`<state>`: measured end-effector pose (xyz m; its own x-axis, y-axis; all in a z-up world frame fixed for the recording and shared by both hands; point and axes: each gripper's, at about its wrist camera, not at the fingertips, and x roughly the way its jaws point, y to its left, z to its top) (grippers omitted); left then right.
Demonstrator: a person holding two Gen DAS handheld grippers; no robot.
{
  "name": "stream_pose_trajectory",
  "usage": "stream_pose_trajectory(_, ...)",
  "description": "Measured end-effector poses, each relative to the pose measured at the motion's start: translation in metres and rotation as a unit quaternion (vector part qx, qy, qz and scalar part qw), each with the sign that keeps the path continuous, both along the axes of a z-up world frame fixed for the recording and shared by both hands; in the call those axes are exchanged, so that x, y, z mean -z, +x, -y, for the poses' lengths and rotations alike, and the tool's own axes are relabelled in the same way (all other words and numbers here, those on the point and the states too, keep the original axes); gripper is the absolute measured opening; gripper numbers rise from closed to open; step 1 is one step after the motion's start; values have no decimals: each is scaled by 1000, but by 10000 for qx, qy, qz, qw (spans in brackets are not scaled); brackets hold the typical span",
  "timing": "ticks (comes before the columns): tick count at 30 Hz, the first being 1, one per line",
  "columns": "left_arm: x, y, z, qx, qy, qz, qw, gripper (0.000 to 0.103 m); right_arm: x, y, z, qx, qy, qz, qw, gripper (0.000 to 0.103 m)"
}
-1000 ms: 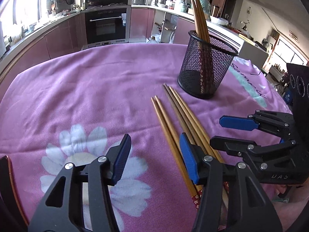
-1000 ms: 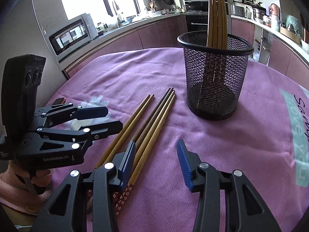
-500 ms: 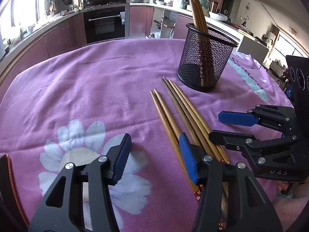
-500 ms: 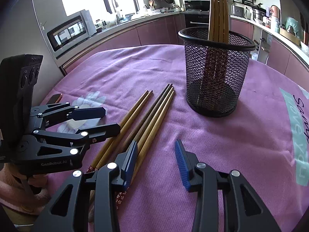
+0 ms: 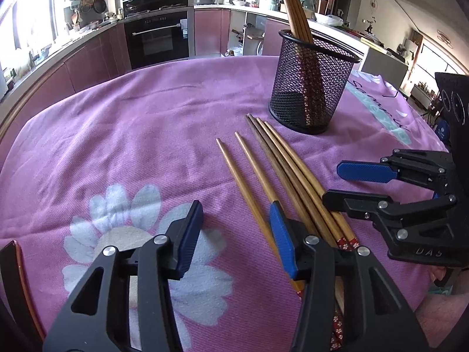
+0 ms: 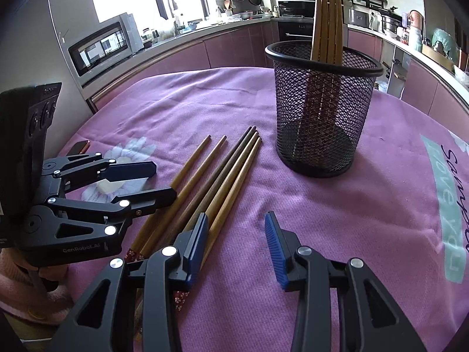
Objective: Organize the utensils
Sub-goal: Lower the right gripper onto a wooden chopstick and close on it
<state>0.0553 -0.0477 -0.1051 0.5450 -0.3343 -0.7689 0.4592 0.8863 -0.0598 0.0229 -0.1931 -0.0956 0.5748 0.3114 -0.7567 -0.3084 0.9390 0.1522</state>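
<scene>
Chopsticks (image 5: 281,176) lie loose on the purple cloth (image 5: 132,135) over the surface, five in the left wrist view: two lighter ones side by side but slightly apart at centre frame, three more bunched together just right of them, tips pointing toward the upper part of the frame. Their patterned red ends sit low in the picture beneath the left tongs (image 5: 236,234), whose blue-padded fingers are spread wide with nothing between them; the right finger lies over the lighter pair. The right tongs (image 5: 350,183) show at right of this frame, also parted and holding nothing, the lower finger resting over the bunched three.

In the right wrist view, the right tongs (image 6: 236,236) gape at bottom centre, above bare cloth, with the chopsticks (image 6: 222,176) running under the left finger. A black mesh holder (image 6: 322,111) stands upright at upper right of centre, near the loose tips, with several chopsticks (image 6: 326,14) leaning inside it. The left tongs (image 6: 152,183) sit at the left edge.
</scene>
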Motion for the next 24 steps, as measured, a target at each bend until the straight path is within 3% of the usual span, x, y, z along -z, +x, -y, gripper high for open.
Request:
stream_pose_trajectory(7, 0, 2, -5, 88, 2, 11, 10000, 37, -1, 0, 1, 12, -42, -1, 10000, 35)
stream_pose_trajectory(12, 0, 5, -11, 66, -73, -43, 9999, 31, -1, 1, -3, 30, -262, -6, 9997, 28)
stream_pose_trajectory(24, 0, 12, -8, -41, -90, -75, 9999, 27, 0, 14, -12, 83, -422, 44, 9991, 22)
